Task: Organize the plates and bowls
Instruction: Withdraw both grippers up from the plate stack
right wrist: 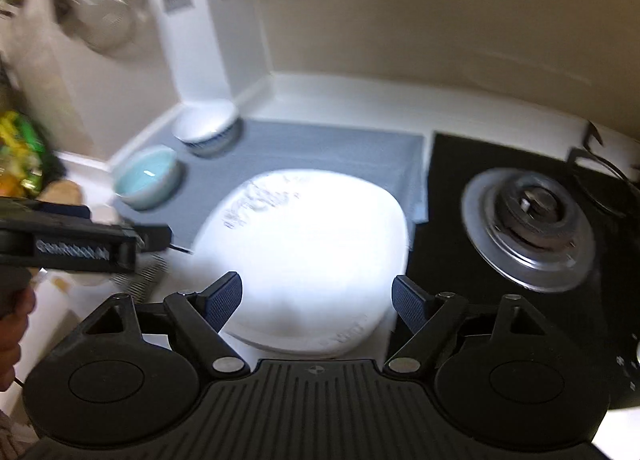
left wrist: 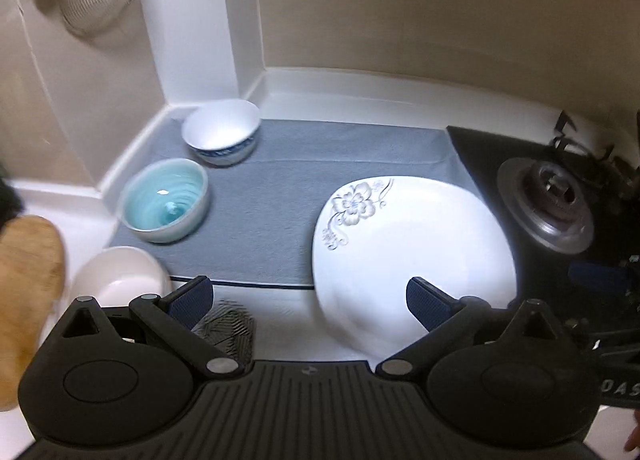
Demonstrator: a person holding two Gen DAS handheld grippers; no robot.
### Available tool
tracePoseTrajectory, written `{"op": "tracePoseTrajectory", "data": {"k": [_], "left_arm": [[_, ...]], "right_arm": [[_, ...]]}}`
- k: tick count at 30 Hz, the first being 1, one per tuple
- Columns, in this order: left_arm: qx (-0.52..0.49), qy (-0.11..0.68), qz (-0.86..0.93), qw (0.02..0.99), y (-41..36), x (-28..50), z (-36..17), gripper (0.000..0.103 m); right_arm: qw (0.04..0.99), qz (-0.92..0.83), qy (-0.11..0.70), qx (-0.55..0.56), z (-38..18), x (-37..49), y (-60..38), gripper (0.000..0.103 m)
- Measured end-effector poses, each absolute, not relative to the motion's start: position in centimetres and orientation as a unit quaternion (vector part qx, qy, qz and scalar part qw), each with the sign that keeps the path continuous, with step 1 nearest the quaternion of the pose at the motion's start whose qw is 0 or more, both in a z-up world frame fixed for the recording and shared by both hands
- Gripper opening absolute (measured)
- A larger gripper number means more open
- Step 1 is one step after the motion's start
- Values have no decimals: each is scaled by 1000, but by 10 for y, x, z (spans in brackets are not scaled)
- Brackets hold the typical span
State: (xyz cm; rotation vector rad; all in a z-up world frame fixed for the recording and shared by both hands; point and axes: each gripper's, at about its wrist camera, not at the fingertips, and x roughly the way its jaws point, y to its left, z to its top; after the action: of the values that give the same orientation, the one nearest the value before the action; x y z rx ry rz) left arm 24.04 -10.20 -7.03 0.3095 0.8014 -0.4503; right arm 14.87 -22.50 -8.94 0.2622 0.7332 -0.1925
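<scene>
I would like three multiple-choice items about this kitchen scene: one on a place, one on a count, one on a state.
1. The white square plate with a grey flower print lies:
A. partly on the grey mat
B. on the gas burner
C. inside a bowl

2. How many bowls stand fully on the mat?
A. one
B. two
C. four

3. The right gripper is:
A. shut on the plate
B. open
C. shut on a bowl

Answers: 1 A, its near edge overhangs the mat. 2 B, the turquoise glazed bowl and the white bowl with blue rim pattern. 3 B, fingers apart.
</scene>
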Motion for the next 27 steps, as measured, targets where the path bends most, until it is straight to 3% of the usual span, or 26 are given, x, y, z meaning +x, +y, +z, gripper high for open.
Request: {"op": "tracePoseTrajectory", "data": {"k": [14, 27], "left_arm": [[149, 381, -156, 899, -103, 163, -52, 103], [129, 383, -156, 901, -83, 174, -52, 103]], "right_arm": [[929, -30, 340, 139, -87, 106, -238, 85], [930, -39, 343, 127, -84, 113, -226, 85]]}}
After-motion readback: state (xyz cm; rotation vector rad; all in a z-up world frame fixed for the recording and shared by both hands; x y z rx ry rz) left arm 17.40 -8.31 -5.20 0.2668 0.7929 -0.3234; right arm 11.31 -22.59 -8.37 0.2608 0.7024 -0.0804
